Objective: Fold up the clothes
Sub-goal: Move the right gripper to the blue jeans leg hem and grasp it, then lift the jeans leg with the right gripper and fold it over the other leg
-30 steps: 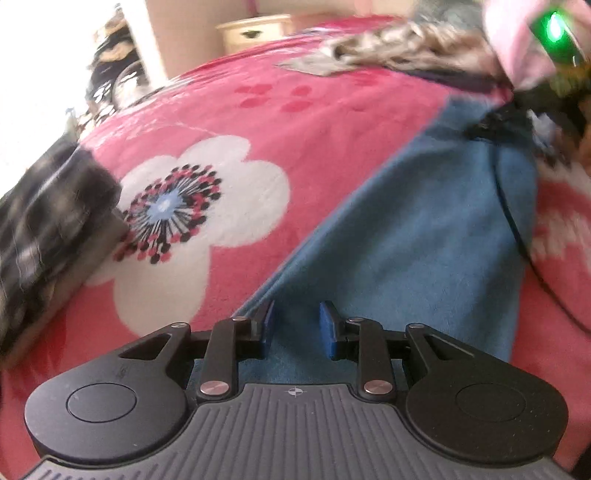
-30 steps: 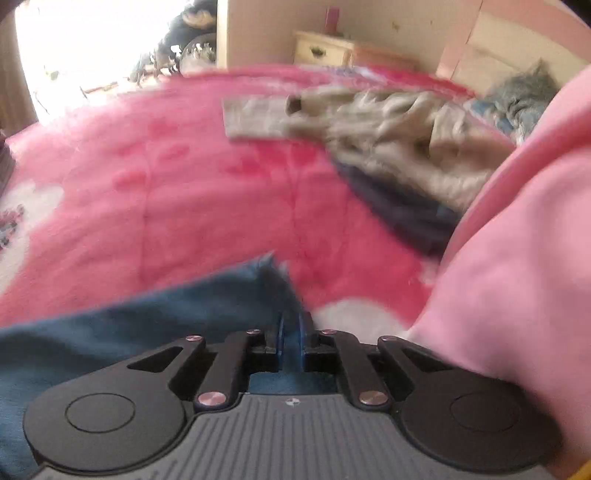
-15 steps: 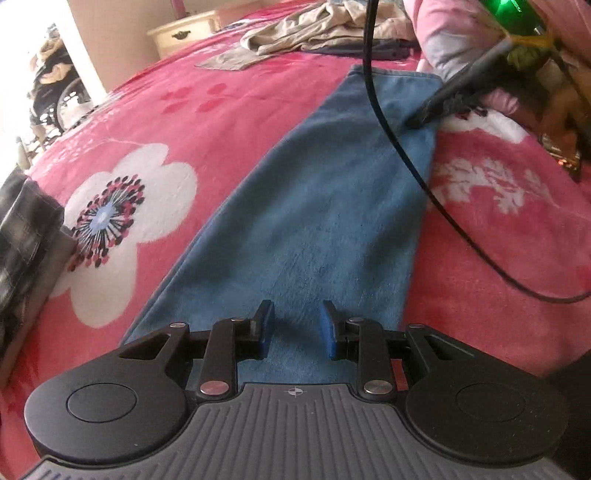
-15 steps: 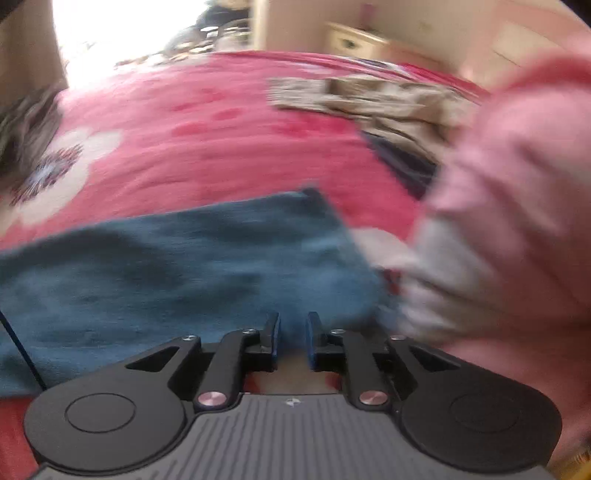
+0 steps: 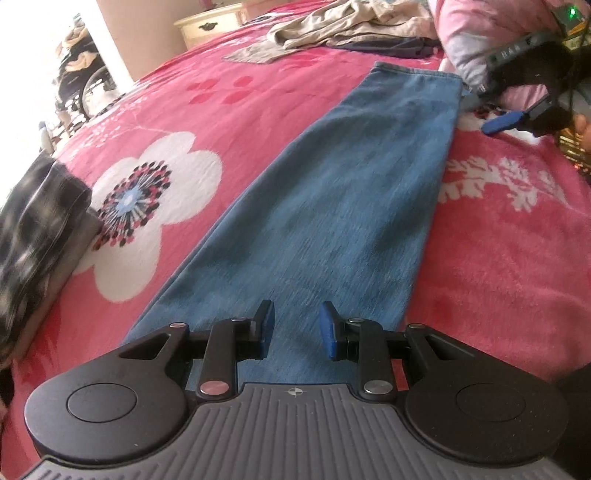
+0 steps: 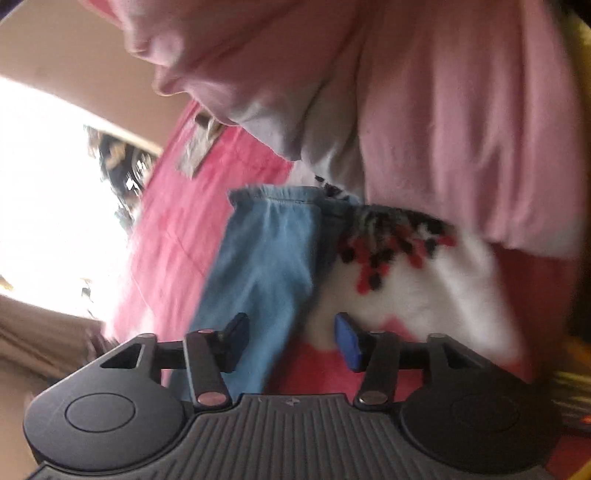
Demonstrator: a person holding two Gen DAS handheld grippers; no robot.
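While one pair of jeans (image 5: 343,206) lies stretched flat along the bed, on the red flowered blanket (image 5: 192,110), the left claw (image 5: 296,326) sits over the near end of it, jaws apart, nothing between them. The denim runs away from that claw to a hem at the far end. The right claw (image 5: 491,110) shows in the left view just past that far hem corner, one blue pad visible, jaws spread. In the right wrist view the right claw (image 6: 291,338) is tilted sideways, open, empty; the jeans (image 6: 266,266) hem end lies ahead of its left finger, the blanket's (image 6: 406,295) white flower ahead of the right finger. Cannot tell whether either finger touches the cloth. One pink sleeve (image 6: 424,110) fills the upper right of that view.

Elsewhere on the bed: one dark plaid folded garment (image 5: 33,236) at the left edge, well apart from the jeans; one beige heap of clothes (image 5: 343,26) at the far end, with one dark item (image 5: 391,46) beside it. One cream nightstand (image 5: 210,26) stands beyond the bed.
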